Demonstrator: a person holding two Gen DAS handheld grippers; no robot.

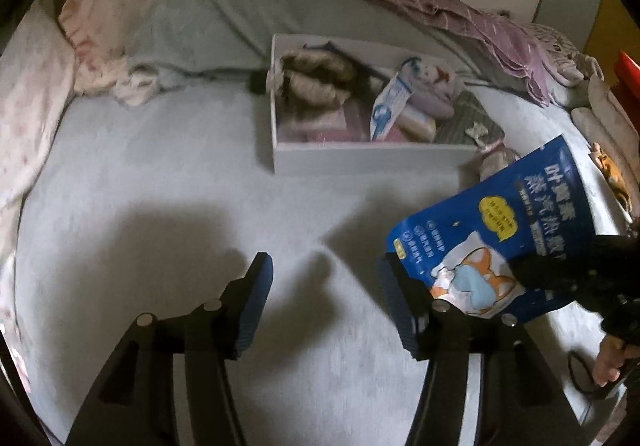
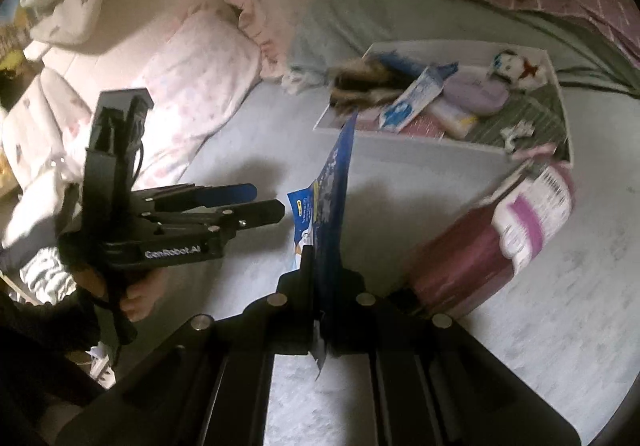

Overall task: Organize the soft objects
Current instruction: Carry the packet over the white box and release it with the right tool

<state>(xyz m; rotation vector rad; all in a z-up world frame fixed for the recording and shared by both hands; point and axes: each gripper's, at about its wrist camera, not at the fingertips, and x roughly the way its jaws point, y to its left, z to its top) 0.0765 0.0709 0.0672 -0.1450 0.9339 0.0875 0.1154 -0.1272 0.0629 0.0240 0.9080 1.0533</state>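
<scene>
Clamping the bottom edge of a blue pouch (image 2: 328, 206), the right gripper (image 2: 320, 310) had its jaws pressed tight on the foil, the pouch standing edge-on above the fingers. From the left wrist view the same pouch (image 1: 504, 230) showed its printed face, lifted clear of the bed sheet (image 1: 160, 186), just beside the right-hand finger of the left gripper (image 1: 324, 298). Left gripper stood wide apart with nothing between its pads; only sheet and shadow lay under the gap. Seen from the right wrist, the left gripper (image 2: 264, 202) hung near the pouch but not touching it, a hand (image 2: 136, 298) on its handle.

A white tray (image 1: 360, 160) sat on the bed beyond both grippers, well apart from the pouch. It held a furry brown item (image 1: 316, 78), a white-and-blue packet (image 1: 390, 106) tilted across the middle, a lilac plush toy (image 1: 432, 86) and a grey striped cloth (image 1: 464, 118). A dark pink wrapped pack (image 2: 492, 238) lay on the sheet between the tray and the right gripper. A green blanket (image 1: 208, 22) was heaped behind the tray, a pink pillow (image 2: 200, 86) to its left.
</scene>
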